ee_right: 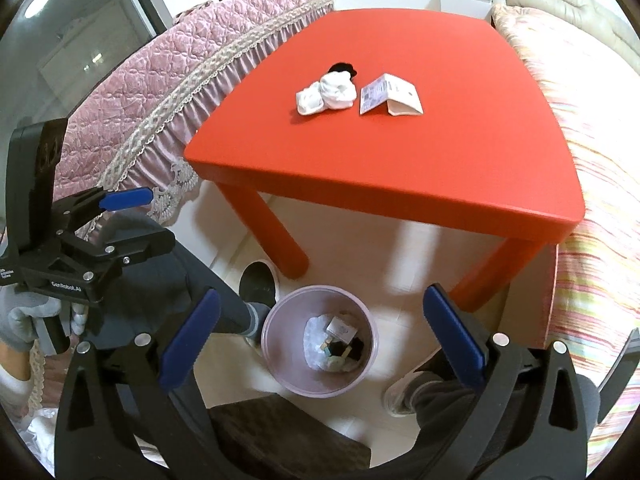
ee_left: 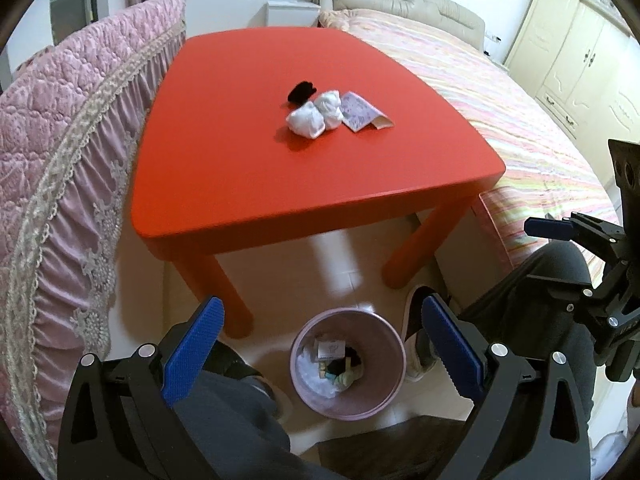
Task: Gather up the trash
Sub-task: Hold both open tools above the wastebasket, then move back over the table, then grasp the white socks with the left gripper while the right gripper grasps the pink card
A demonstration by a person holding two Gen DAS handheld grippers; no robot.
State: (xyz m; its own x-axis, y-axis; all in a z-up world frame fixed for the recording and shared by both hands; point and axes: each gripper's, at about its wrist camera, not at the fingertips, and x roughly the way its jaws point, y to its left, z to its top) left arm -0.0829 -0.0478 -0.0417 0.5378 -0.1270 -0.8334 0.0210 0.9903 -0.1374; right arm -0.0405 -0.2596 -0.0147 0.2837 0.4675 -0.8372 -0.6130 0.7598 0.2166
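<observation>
On the red table lie two crumpled white tissue wads, a black scrap behind them and a folded patterned paper card to their right. A pink trash bin with several scraps inside stands on the floor below the table's front edge. My left gripper is open and empty above the bin. My right gripper is open and empty above the bin too. Each gripper also shows at the edge of the other's view.
A pink quilted sofa cover borders the table's left side. A striped bed lies on the right. The person's legs and shoes flank the bin. A dark stool seat is below.
</observation>
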